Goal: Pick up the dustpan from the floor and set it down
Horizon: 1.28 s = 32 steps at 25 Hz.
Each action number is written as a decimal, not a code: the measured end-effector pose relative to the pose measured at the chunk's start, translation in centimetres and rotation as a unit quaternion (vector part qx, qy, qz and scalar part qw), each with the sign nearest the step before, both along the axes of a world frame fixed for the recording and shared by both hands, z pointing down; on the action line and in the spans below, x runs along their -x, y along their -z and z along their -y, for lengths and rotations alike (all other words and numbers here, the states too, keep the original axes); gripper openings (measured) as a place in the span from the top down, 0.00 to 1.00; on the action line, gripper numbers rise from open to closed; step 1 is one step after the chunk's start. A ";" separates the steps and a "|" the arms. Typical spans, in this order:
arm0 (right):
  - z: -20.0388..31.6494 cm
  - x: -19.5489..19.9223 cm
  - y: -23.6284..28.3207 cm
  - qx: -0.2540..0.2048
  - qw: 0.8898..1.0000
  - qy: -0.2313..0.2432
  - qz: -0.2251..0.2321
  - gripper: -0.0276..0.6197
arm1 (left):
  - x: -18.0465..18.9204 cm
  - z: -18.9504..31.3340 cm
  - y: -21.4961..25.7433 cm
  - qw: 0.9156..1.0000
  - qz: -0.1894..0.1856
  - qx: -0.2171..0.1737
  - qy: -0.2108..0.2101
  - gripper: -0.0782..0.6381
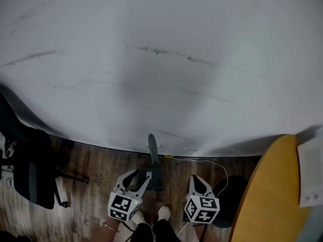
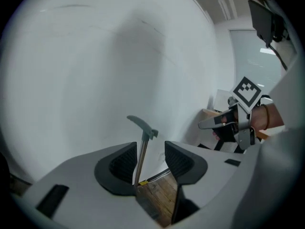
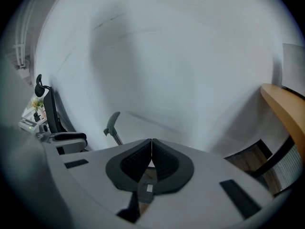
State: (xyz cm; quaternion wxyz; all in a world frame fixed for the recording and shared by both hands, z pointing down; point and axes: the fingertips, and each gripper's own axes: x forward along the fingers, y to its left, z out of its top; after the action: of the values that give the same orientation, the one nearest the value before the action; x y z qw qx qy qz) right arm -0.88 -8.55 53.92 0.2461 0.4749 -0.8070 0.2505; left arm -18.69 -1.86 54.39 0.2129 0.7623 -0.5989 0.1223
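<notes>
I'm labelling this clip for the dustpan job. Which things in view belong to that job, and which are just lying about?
Part of the job:
- dustpan, upright, gripped by neither gripper
- left gripper, jaws apart
- right gripper, jaws together, empty

Just lying about:
- office chair
- wooden table
- paper sheet on that table
- white cable

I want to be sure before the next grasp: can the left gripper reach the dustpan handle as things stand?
Probably yes. The left gripper has its jaws apart, the dustpan handle shows upright in the gap between them, untouched, and nothing blocks the way.
</notes>
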 end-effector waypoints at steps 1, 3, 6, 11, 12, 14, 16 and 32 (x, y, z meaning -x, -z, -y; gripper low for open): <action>0.0 0.3 1.1 -0.004 1.000 0.001 0.003 0.91 | 0.5 -0.2 1.5 1.000 -0.003 -0.006 0.010 0.62; -0.1 0.6 3.6 -0.012 1.000 0.003 0.012 0.91 | 0.9 -0.9 4.7 1.000 -0.005 -0.014 0.026 0.62; -0.2 1.1 7.9 -0.029 0.999 0.009 0.026 0.91 | 1.1 -1.4 9.8 0.998 0.000 -0.032 0.049 0.62; 0.3 2.0 14.6 -0.064 0.997 0.020 0.048 0.91 | 1.8 -1.0 18.1 0.994 -0.013 -0.071 0.086 0.64; 0.4 2.1 15.7 -0.070 0.996 0.020 0.053 0.91 | 2.0 -0.9 19.6 0.992 -0.013 -0.078 0.095 0.65; 0.5 2.0 17.7 -0.078 0.995 0.018 0.063 0.91 | 2.5 -0.9 22.4 0.990 -0.010 -0.091 0.112 0.71; 0.7 1.9 19.3 -0.084 0.994 0.018 0.069 0.91 | 2.8 -0.8 24.4 0.988 -0.012 -0.093 0.124 0.73; 2.8 3.1 26.9 -0.144 0.986 0.039 0.076 0.91 | 4.7 0.2 28.3 0.982 0.015 -0.101 0.158 0.87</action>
State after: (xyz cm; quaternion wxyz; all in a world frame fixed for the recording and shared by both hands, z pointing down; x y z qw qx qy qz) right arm -4.01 -11.38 27.04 0.1230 0.4530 -0.8689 0.1573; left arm -23.34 -2.02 26.14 0.1424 0.6735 -0.7243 0.0379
